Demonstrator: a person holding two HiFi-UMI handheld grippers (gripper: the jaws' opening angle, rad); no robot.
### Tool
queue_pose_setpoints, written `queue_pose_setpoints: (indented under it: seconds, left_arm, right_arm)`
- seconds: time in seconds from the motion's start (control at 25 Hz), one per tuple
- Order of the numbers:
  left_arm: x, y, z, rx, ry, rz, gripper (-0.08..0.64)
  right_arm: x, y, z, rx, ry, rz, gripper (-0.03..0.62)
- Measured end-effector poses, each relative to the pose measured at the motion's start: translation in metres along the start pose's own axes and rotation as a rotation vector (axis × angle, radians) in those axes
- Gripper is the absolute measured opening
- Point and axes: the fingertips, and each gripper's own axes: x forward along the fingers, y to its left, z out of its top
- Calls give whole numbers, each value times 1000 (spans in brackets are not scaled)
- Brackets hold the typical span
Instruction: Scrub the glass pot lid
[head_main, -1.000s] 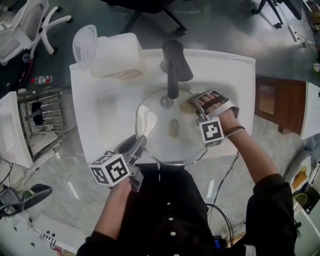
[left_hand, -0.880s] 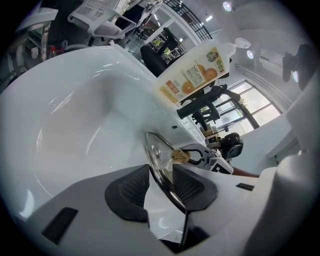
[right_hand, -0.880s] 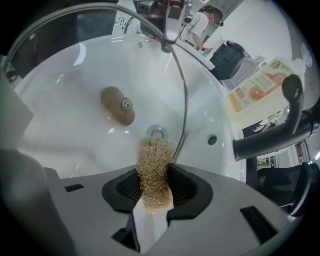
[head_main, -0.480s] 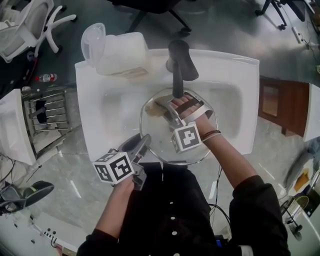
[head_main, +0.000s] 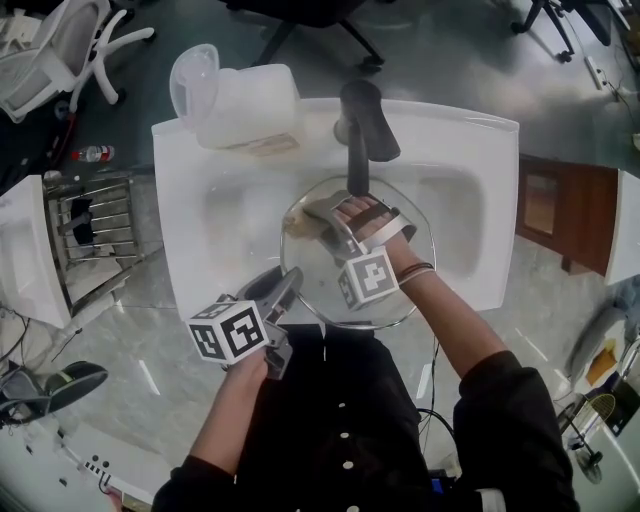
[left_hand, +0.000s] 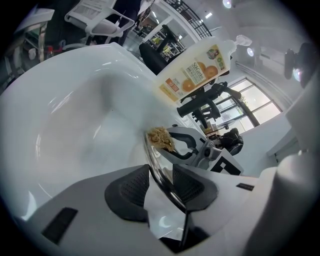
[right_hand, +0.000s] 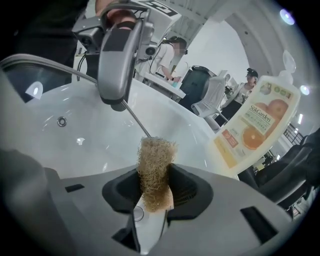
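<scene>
The round glass pot lid (head_main: 312, 262) is held over the white sink (head_main: 470, 200). My left gripper (head_main: 283, 287) is shut on its near-left rim, and the left gripper view shows the metal-edged rim (left_hand: 159, 176) pinched between both pads. My right gripper (head_main: 336, 213) is shut on a tan fibrous scrub pad (head_main: 323, 207), (right_hand: 156, 170) and holds it on the lid's far side, under the faucet. In the left gripper view the scrub pad (left_hand: 160, 138) touches the glass. The lid's knob is hidden under the right gripper.
A dark faucet (head_main: 361, 130) reaches over the basin just beyond the right gripper. A large detergent bottle (head_main: 240, 105) lies on the sink's back left corner. A metal dish rack (head_main: 85, 235) stands left of the sink. People stand far off in the right gripper view.
My right gripper has slid left across the lid with the scrub pad, from right of the knob to over it. The left gripper has kept its hold on the rim.
</scene>
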Motion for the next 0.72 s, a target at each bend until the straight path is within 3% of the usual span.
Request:
queue_pose_setpoints:
  seconds: [0.44,0.72]
  left_arm:
    - [-1,0,0,-4,-1,8,166]
    - [-1,0,0,-10,1,9,166]
  right_arm:
    - [-29,30,-33,-202,8,123,146]
    - [-64,46,-69,-269,38,218,146]
